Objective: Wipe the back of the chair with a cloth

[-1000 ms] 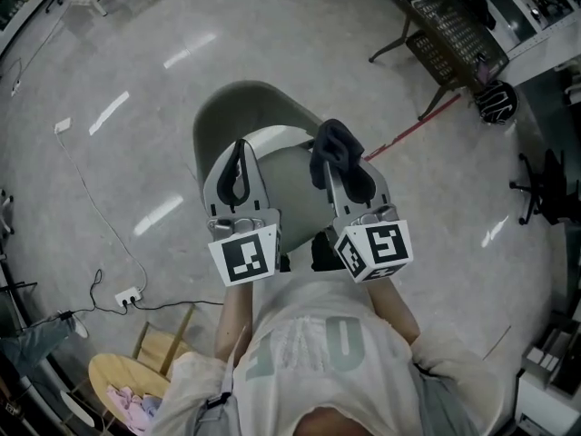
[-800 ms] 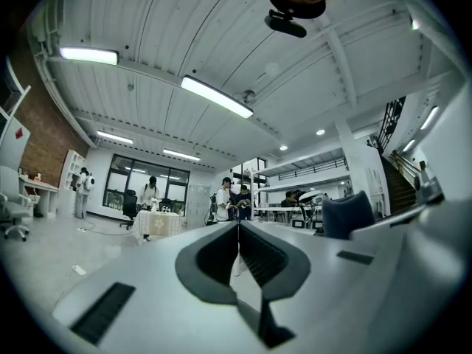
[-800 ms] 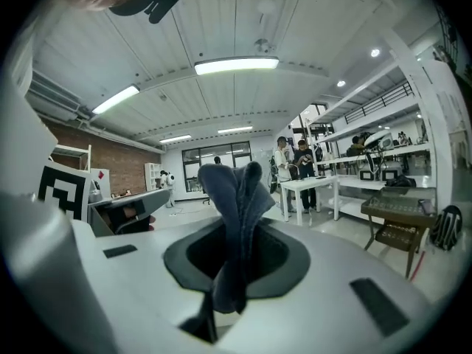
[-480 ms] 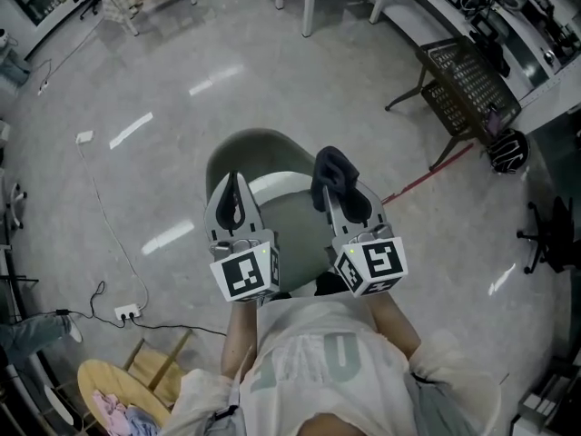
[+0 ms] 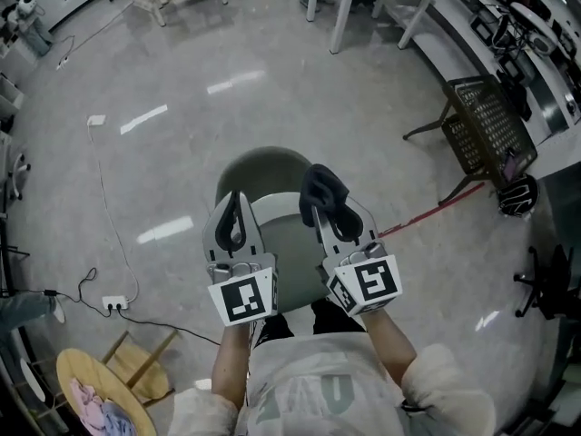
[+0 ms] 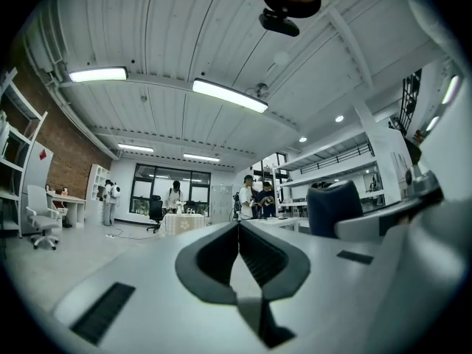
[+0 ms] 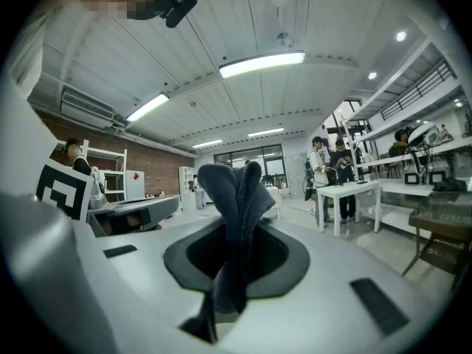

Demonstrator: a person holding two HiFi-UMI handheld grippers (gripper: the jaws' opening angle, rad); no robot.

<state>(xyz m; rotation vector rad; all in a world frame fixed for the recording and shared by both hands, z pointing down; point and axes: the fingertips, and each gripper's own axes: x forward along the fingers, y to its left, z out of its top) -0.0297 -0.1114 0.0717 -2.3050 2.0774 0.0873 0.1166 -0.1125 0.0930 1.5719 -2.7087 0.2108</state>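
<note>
Because both grippers point out across the room rather than down, the chair [image 5: 259, 163] lies below them and a little ahead. Neither gripper view shows it; only the head view does. The right gripper [image 7: 234, 231] is clamped on the cloth [image 7: 236, 190], a dark bundle standing up past its tips. The left gripper [image 6: 238, 231] has its jaws pressed together on nothing.

Seen from above, the cloth hangs over the chair's pale curved band, which I take to be the top edge of the back. That band runs crosswise under both grippers, so the right one, already over it, is the one placed to wipe. The left gripper is just beside it, apart.

The next move, I judge, calls for tipping the right gripper downward to lay the cloth on that surface. Whether the cloth touches the chair cannot be told — height is lost looking straight down, and the grippers cover much of the back.
</note>
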